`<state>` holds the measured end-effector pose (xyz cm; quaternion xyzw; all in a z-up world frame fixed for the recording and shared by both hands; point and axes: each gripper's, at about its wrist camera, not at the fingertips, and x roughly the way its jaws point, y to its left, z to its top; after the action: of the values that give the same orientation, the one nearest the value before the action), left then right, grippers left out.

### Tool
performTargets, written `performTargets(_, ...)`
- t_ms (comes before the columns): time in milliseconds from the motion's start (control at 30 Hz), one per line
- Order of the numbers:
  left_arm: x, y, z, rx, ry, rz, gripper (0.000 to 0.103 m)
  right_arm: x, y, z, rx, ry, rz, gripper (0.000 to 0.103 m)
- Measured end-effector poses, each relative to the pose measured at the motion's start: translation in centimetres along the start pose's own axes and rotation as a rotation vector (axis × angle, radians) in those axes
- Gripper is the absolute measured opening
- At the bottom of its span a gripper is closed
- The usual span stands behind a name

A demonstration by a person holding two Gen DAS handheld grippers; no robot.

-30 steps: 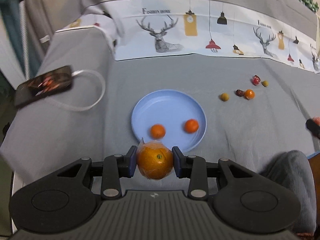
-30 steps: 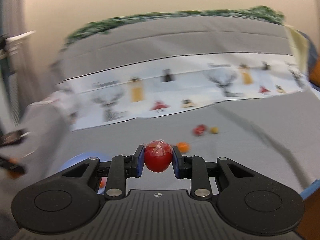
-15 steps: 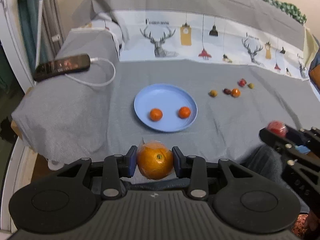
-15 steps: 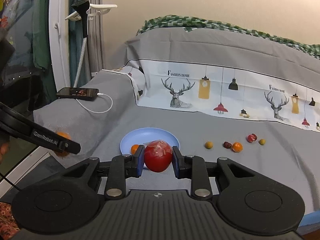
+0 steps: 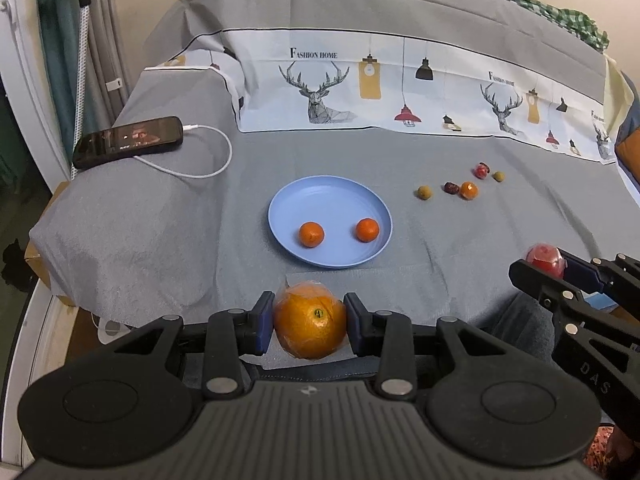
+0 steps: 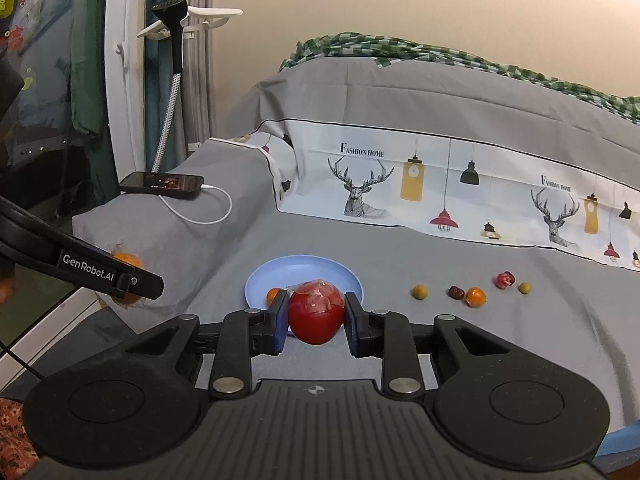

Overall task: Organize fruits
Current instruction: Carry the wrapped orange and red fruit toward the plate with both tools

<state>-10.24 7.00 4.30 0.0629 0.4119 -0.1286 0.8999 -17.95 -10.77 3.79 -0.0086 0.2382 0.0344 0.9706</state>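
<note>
- Clamped between the blue pads of the left gripper [image 5: 310, 326]: a large orange [image 5: 310, 326] in clear wrap, small sticker facing the camera, held above the near edge of the bed [image 5: 520, 220].
- Pinched in the right gripper [image 6: 316, 316]: a red apple-like fruit [image 6: 316, 316], also film-wrapped, jaws clenched tight on both flanks.
- Just beyond, on the grey bedspread: a blue plate [image 5: 312, 196] carrying two small tangerines [image 5: 311, 234], side by side and apart.
- Farther right, off the plate: a loose cluster of small fruits [image 5: 468, 190] — one orange, two olive-green, one dark red, one wrapped red; kinds hard to confirm at this size.
- At left, on a raised grey-covered ledge: a phone [image 5: 128, 142] with lit screen, white cable [image 5: 208, 160] looping from it.
- Behind: a deer-and-lamp printed cloth [image 5: 360, 84], marked "Fashion home".
</note>
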Motion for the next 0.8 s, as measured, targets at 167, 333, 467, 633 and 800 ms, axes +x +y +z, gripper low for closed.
performTargets(167, 0.7, 0.4, 0.0, -0.008, 0.017, 0.002, 0.041, 0.6, 0.0, -0.1, 0.003, 0.018, 0.005, 0.029)
performTargets(333, 2.2, 1.2, 0.3, -0.02, 0.053, -0.002, 0.041, 1.9, 0.4, -0.1, 0.0, 0.058, 0.009, 0.029)
performTargets(467, 3.5, 1.8, 0.8, -0.027, 0.072, -0.001, 0.041, 3.3, 0.6, 0.1, -0.007, 0.091, 0.01, 0.029)
performTargets(633, 5.5, 2.4, 2.1, -0.038, 0.094, 0.002, 0.041, 5.4, 0.8, 0.4, -0.026, 0.135, 0.004, 0.029)
performTargets(800, 8.1, 2.8, 3.9, -0.04, 0.11, 0.003, 0.041, 8.1, 0.9, 1.0, -0.031, 0.166, 0.01, 0.03)
